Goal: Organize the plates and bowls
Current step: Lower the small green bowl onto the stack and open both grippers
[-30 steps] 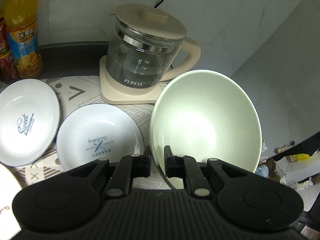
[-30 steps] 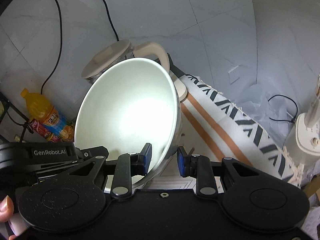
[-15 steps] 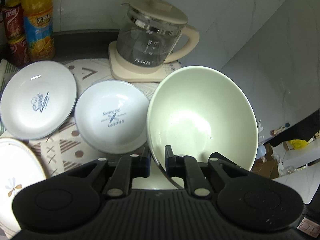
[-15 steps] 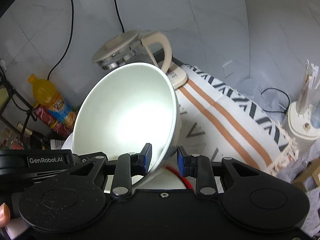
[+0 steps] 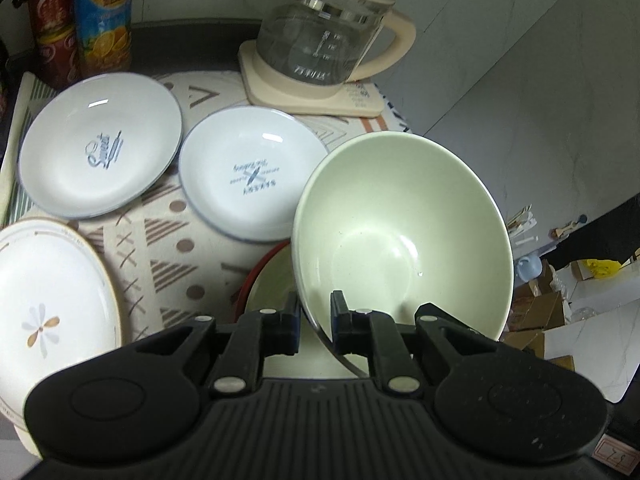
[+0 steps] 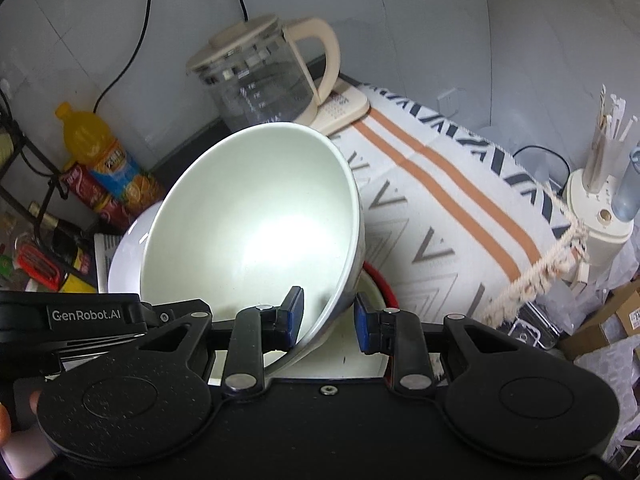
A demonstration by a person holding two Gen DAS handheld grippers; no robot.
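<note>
Left claw [image 5: 315,322] is clamped on the bowl [image 5: 400,236] rim.
Right claw [image 6: 328,318] is parted astride the rim; the bowl is held tilted over a red-rimmed bowl [image 5: 264,276].

A glass kettle [image 5: 324,36] with a cream lid and handle sits on its cream base at the back of the bench. An orange juice bottle [image 5: 105,16] and a red bottle [image 5: 50,20] stand beside each other. A patterned cloth [image 6: 436,216] covers the bench.
</note>
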